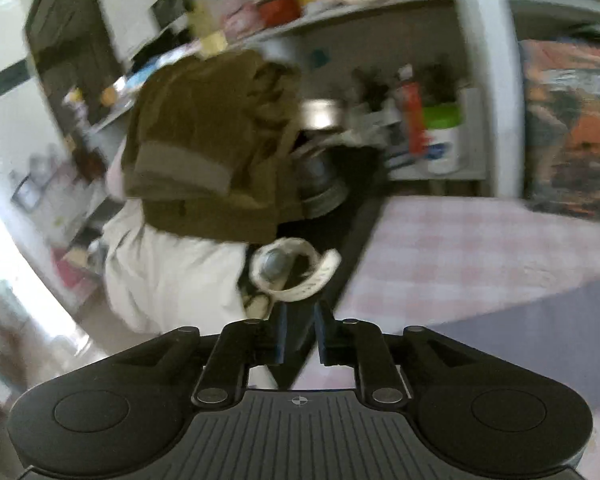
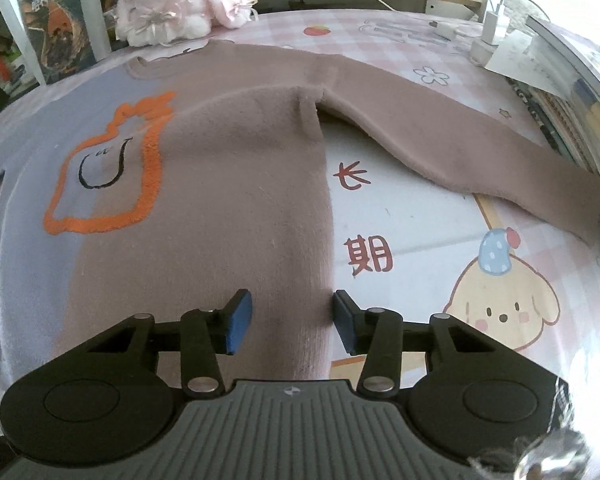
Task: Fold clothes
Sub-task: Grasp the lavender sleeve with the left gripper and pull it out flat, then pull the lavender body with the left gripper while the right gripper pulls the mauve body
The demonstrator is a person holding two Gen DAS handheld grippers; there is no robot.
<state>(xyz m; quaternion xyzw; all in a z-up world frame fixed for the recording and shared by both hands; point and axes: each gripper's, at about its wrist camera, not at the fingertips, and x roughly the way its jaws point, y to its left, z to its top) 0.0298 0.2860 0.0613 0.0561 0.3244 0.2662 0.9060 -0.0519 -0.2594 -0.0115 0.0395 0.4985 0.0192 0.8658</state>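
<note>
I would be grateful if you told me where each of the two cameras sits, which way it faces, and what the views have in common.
Left wrist: sits on the left gripper, facing across the bed edge toward cluttered shelves; blurred; its fingers stand slightly apart with nothing between them, and a gloved hand shows ahead.
Right wrist: sits on the right gripper, tilted down at the spread sweater; its fingers straddle the sweater's side edge without pressing.
Shared: the pink checked bedsheet and the poster beside the bed.
</note>
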